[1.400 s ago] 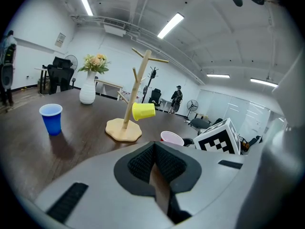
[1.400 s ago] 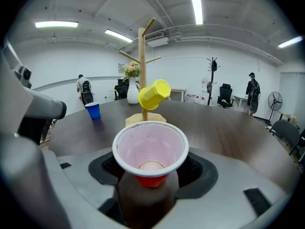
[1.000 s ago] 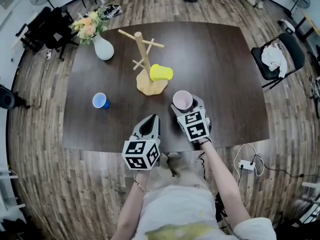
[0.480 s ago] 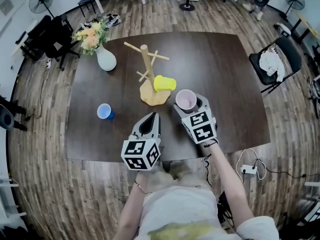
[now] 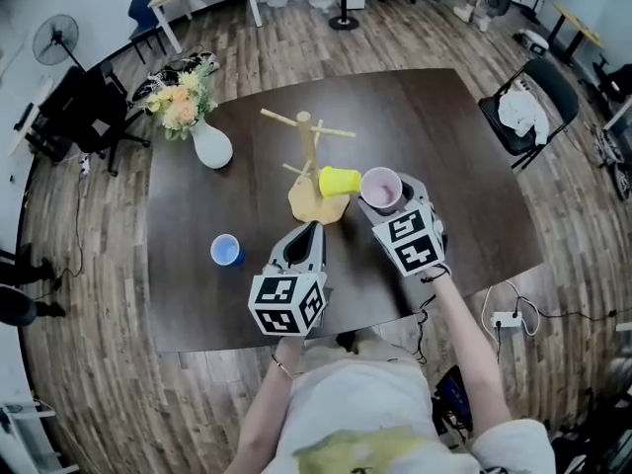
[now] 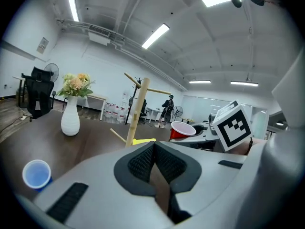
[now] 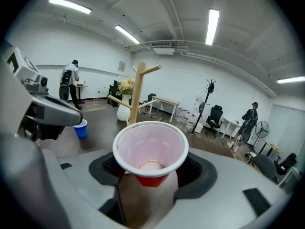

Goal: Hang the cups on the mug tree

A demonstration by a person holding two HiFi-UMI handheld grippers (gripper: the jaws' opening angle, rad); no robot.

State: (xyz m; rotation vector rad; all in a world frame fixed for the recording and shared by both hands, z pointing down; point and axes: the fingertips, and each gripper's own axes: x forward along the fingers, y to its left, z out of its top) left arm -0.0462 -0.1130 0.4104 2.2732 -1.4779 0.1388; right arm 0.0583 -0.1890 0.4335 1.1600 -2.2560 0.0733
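Left gripper (image 6: 153, 149), nearest, just in front of the pale wooden mug tree (image 5: 309, 156): jaws pressed together, nothing between them. Right gripper (image 7: 150, 171), right of the tree: jaws clamped on an upright red plastic cup with a pink inside (image 5: 380, 188). Small blue cup (image 5: 226, 250): left of the tree, on the dark brown table (image 5: 464, 166). Yellow cup (image 5: 340, 181): sideways, low on the tree's right. White vase of flowers (image 5: 210, 146): far left.

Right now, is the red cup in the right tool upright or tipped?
Upright: the red cup sits mouth-up between the jaws of the right tool, open rim and empty bottom visible.
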